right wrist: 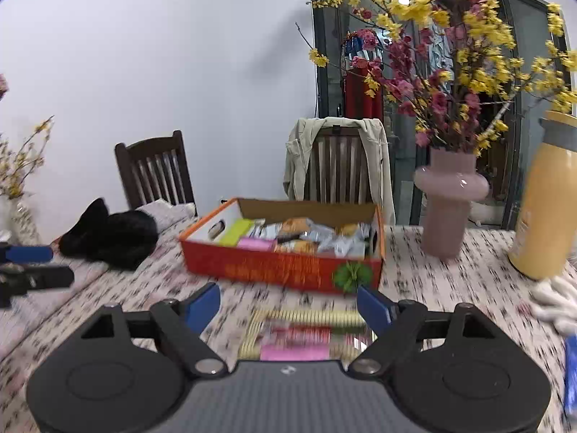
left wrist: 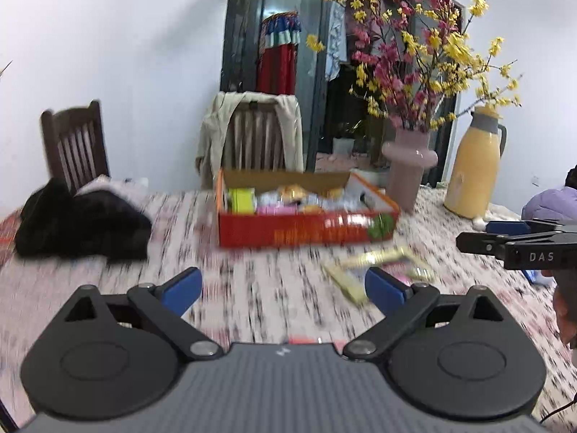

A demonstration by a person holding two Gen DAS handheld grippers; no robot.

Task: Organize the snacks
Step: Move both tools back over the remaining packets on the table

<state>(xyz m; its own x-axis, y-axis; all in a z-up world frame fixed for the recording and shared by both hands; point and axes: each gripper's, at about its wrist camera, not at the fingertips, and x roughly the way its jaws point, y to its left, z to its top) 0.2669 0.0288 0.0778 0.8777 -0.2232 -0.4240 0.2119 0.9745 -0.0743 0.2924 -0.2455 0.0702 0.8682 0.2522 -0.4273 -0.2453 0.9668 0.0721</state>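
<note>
Currently my left gripper (left wrist: 283, 288) and right gripper (right wrist: 288, 305) both gape wide, nothing between the pads. Red snack box (right wrist: 285, 269) sits mid-table, filled with packets; flat snack packet (right wrist: 303, 335) lies on tablecloth (left wrist: 252, 299) just before it.

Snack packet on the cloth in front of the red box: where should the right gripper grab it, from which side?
The snack packet lies flat, long axis crosswise to the right gripper, whose open jaws hold nothing. Probably come down from above and close across its narrower width, on the near and far long edges. Blur hides its thickness. The red box stands clear behind.
</note>
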